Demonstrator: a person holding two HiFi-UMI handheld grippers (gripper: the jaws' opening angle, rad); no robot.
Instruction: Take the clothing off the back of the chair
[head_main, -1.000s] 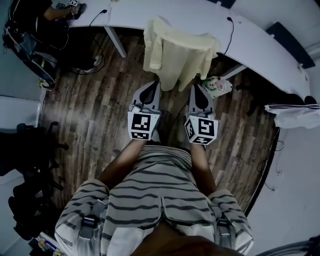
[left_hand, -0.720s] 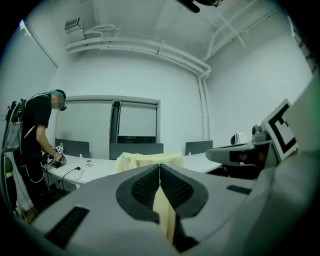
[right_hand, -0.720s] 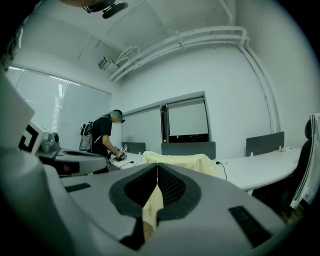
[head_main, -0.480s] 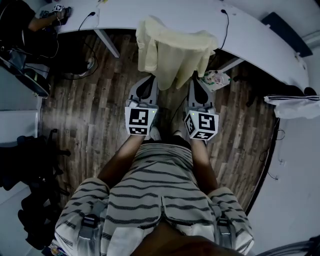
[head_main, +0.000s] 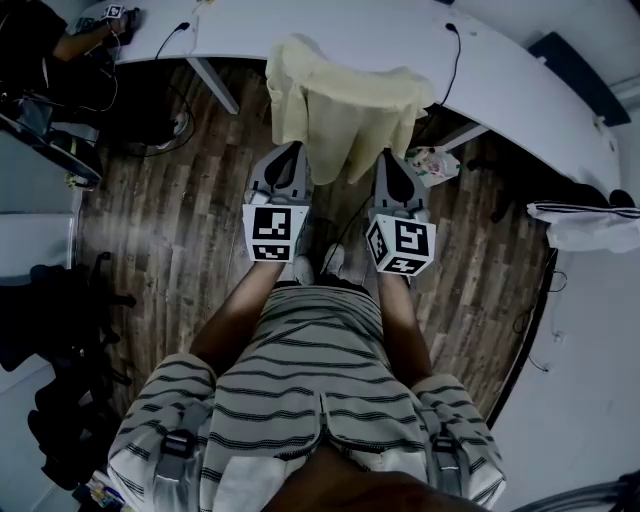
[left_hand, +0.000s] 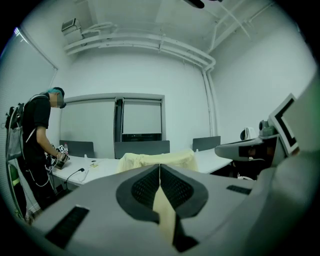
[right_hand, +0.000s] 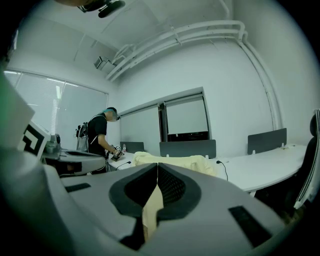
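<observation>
The pale yellow garment (head_main: 345, 105) hangs over the chair back, which it hides, at the edge of the curved white worktop (head_main: 330, 25), just as it did a second ago. Both tongs have moved forward since then. The left tongs (head_main: 290, 150) and right tongs (head_main: 388, 155) now reach the garment's hanging lower edge, one on each side. Both are clenched tip to tip, with yellow showing only through the slit behind the tips. The person's shoes (head_main: 302, 268) have come into sight.
</observation>
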